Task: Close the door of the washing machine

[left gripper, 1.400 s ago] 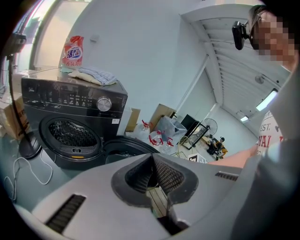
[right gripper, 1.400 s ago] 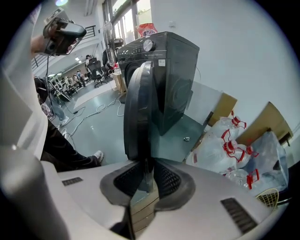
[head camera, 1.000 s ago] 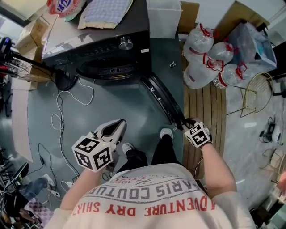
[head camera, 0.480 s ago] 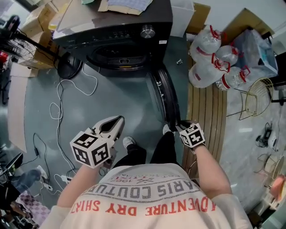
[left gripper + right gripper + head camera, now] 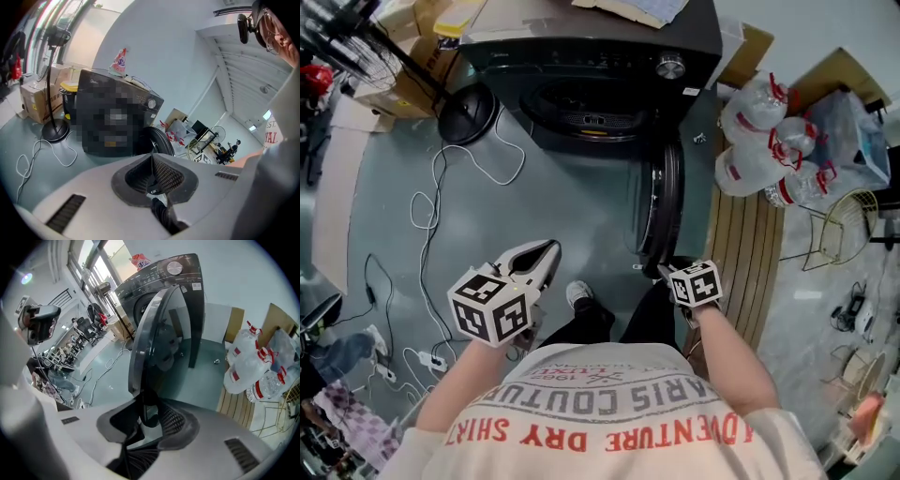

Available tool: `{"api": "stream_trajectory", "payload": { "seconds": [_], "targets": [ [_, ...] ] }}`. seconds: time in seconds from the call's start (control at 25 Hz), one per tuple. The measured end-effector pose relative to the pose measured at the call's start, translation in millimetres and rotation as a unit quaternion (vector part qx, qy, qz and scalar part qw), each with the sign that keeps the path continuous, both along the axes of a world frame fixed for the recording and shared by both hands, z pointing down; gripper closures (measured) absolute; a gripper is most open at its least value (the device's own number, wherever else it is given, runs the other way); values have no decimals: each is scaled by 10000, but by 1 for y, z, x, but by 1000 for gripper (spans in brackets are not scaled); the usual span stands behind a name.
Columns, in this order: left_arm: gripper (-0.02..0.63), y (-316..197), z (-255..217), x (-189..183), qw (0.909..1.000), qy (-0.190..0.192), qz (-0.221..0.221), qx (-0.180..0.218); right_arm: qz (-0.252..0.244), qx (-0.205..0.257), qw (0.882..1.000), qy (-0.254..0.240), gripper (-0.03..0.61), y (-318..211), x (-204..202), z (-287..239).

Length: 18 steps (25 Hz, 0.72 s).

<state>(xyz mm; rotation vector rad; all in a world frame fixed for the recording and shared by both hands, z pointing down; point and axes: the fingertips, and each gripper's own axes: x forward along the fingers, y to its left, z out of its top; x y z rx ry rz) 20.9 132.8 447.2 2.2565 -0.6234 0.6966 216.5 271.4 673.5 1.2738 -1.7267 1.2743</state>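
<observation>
The dark washing machine [image 5: 591, 56] stands at the top of the head view, its round opening [image 5: 591, 108] uncovered. Its door [image 5: 661, 211] sticks out from the right side, edge-on toward me. My right gripper [image 5: 661, 267] is at the door's free edge. In the right gripper view the door [image 5: 154, 329] rises from between the jaws of that gripper [image 5: 147, 411]. Those jaws have just been opening; the rim sits between them with slack. My left gripper [image 5: 546, 253] hangs over the floor at the left, away from the machine, pads together [image 5: 151, 161] on nothing.
Large water bottles [image 5: 764, 141] and a wire basket [image 5: 844, 230] lie right of the door, beside a wooden slat board [image 5: 745, 253]. A fan base [image 5: 467, 112] and loose white cable [image 5: 431, 206] lie left of the machine. My shoe [image 5: 578, 295] is just below the door.
The door has swung from slanting out to the right to pointing nearly straight at me. The right gripper went leftward with its edge. The left gripper stayed low at the left.
</observation>
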Motion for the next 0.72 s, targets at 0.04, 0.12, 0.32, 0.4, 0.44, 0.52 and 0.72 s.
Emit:
{"api": "stream_trajectory", "payload": {
  "seconds": [0.04, 0.12, 0.32, 0.4, 0.44, 0.52, 0.72],
  "targets": [
    [581, -2, 1, -10, 10000, -3, -56, 0, 98, -12, 9999, -81, 448, -4, -8, 0],
    [581, -5, 2, -29, 9998, -9, -175, -13, 260, -7, 9994, -242, 445, -14, -26, 1],
    [581, -7, 7, -78, 9990, -32, -447, -28, 471, 30, 9981, -387, 436, -38, -65, 0],
    [581, -7, 8, -98, 9983, -51, -580, -22, 544, 14, 9979, -360, 433, -48, -78, -1],
    [581, -7, 9, -108, 9979, -62, -647, -20, 588, 5, 9976, -362, 431, -53, -85, -2],
    [581, -9, 10, -125, 9970, -77, -771, -22, 707, -4, 9966, -412, 430, -64, -97, -1],
    [581, -16, 9, -167, 9942, -73, -1076, 0, 1057, -56, 9927, -576, 426, -89, -125, 1]
  ]
}}
